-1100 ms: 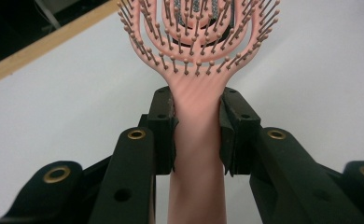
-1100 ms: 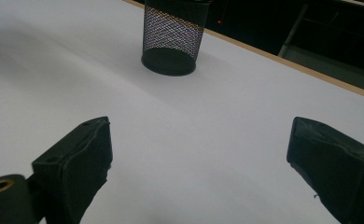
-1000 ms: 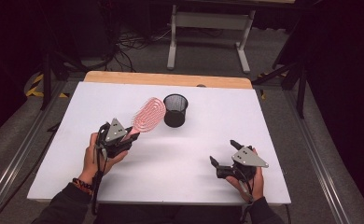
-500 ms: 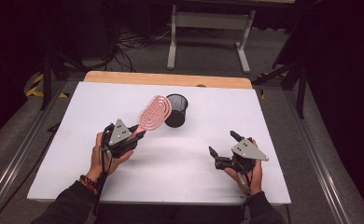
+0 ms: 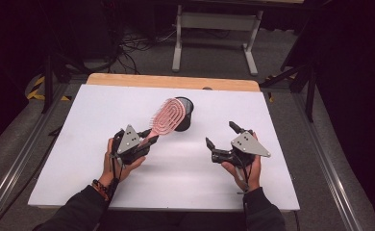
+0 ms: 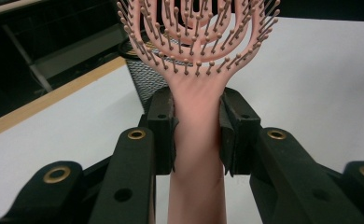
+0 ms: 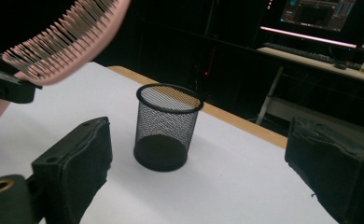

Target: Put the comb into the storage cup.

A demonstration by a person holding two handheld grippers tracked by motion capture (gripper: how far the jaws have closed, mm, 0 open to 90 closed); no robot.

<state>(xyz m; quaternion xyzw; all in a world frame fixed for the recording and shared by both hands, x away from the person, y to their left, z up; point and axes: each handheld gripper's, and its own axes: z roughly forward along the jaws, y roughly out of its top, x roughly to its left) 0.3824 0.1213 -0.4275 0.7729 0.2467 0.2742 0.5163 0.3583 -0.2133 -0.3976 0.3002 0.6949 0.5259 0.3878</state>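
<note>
The left claw [image 5: 144,140] is clamped on the pink hairbrush [image 5: 165,120], its two black pads [image 6: 164,130] pressing the narrow neck of the handle from either side, just below where the vented head fans out. The brush is held up off the white desk [image 5: 70,159], head tilted toward the black mesh cup [image 7: 166,126], which stands upright near the middle of the desk, empty as far as the right gripper view shows. The brush looks like light moulded plastic: a stiff, smooth handle that could slip or swivel between the pads, and an open-ribbed head with thin bristles that would flex and catch on the cup's rim. The neck seems the sound place to hold it, solid and narrow enough for a firm pinch. The right claw [image 5: 221,139] hangs to the cup's right with its jaws wide apart, holding nothing.
</note>
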